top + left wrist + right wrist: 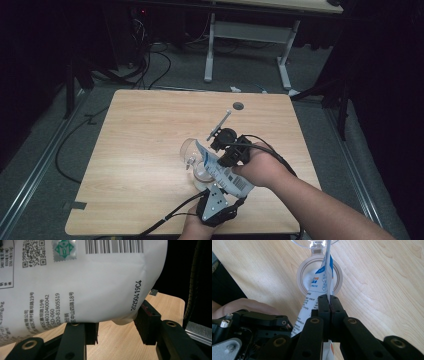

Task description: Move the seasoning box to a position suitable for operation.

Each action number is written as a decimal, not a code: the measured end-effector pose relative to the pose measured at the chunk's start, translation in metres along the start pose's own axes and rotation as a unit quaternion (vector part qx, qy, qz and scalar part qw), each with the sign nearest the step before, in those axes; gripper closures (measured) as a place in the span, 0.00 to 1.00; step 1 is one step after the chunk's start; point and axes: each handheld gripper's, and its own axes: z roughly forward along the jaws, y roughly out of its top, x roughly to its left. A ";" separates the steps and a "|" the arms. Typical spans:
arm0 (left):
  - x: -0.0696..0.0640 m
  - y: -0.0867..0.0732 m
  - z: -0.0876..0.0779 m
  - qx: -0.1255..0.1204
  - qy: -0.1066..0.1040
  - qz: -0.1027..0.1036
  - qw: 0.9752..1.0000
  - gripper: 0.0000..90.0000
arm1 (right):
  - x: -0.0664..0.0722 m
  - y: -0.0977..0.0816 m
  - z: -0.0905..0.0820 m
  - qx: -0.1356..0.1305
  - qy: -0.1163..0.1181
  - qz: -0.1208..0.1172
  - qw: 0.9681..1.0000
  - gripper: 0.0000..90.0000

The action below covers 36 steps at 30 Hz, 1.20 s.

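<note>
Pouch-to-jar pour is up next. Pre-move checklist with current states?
1. Right hand-held gripper shut on the pouch edge: ok.
2. Jar lid flipped open: ok.
3. Pouch's lower end above the jar mouth: ok in the right gripper view.
4. Pouch already cut or torn open: cannot tell.
5. Left hand-held gripper holding the jar steady: not ok. Its jaws stand apart under the pouch, with bare table between them.
6. Left jaws touching the pouch: cannot tell.

White printed pouch (225, 172) tilted, top edge over open clear jar (196, 159).
</note>
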 end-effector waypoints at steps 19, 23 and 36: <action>0.000 0.000 -0.001 -0.004 0.003 0.001 1.000 0.64 | -0.001 0.000 -0.002 -0.005 0.008 -0.001 1.000 1.00; 0.000 0.000 -0.001 -0.003 0.003 0.000 1.000 0.64 | -0.001 0.000 -0.002 -0.004 0.006 -0.001 1.000 1.00; 0.000 0.001 -0.001 -0.005 0.001 -0.002 1.000 0.64 | 0.000 0.001 -0.002 -0.004 0.005 -0.003 1.000 1.00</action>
